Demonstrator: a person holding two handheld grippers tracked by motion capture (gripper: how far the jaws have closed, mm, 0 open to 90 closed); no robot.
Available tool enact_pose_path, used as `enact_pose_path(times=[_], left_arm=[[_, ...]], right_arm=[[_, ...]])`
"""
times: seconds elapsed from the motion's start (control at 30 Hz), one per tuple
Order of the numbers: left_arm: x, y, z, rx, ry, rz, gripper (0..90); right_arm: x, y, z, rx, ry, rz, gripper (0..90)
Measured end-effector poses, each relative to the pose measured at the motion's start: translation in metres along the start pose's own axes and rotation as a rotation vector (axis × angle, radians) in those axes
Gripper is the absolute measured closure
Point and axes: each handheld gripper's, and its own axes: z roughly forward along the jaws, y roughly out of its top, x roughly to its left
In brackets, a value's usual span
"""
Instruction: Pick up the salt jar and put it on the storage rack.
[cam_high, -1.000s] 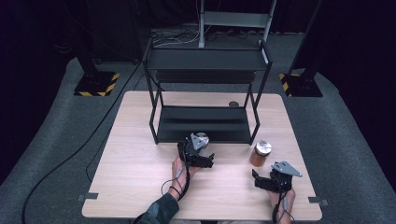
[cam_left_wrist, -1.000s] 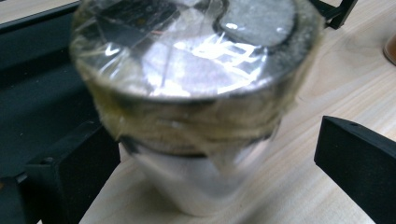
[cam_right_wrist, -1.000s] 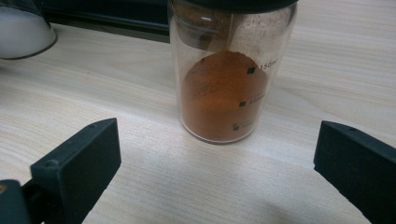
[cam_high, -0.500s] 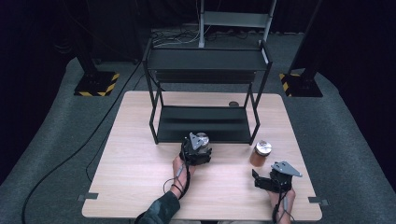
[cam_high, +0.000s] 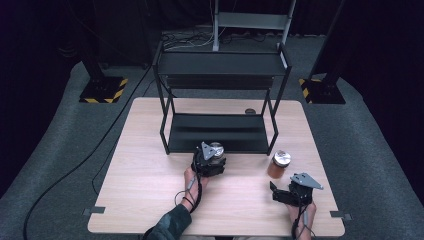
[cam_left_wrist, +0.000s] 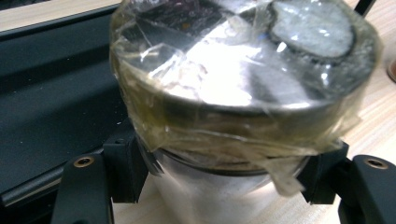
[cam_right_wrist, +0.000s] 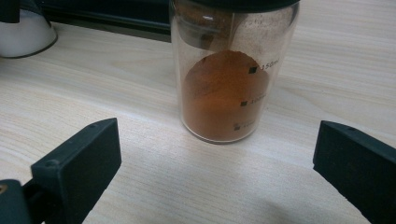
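Note:
A clear jar (cam_left_wrist: 243, 93) with white contents and a metal lid wrapped in clear tape stands on the wooden table (cam_high: 150, 175), just in front of the black rack (cam_high: 218, 132). My left gripper (cam_high: 209, 159) (cam_left_wrist: 229, 172) is shut on this jar below the lid. Its jaws have just been closing, with the jar between them. A second jar (cam_high: 279, 165) (cam_right_wrist: 229, 79), holding brown powder, stands at the right. My right gripper (cam_high: 278, 191) (cam_right_wrist: 217, 154) is open just short of it, the jaws wide apart with only bare table between them.
The rack has a low shelf and a top shelf and takes up the table's far middle. A small round thing (cam_high: 250, 111) lies behind it. Stands with striped bases (cam_high: 102, 90) sit on the floor beyond the table.
The left gripper's jaws have closed in on the white jar. The right hand and the brown jar have kept still.

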Motion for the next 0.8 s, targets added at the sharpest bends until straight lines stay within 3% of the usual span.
enact_pose_path(times=[0.33,0.8], left_arm=[[0.007,0.01,-0.009,0.021,-0.044,0.039,30.9],[0.034,0.038,-0.03,0.061,-0.083,0.061,30.9]], right_arm=[[0.0,0.0,0.0,-0.001,-0.001,0.001,0.0],[0.0,0.0,0.0,-0.001,-0.002,0.002,0.0]])
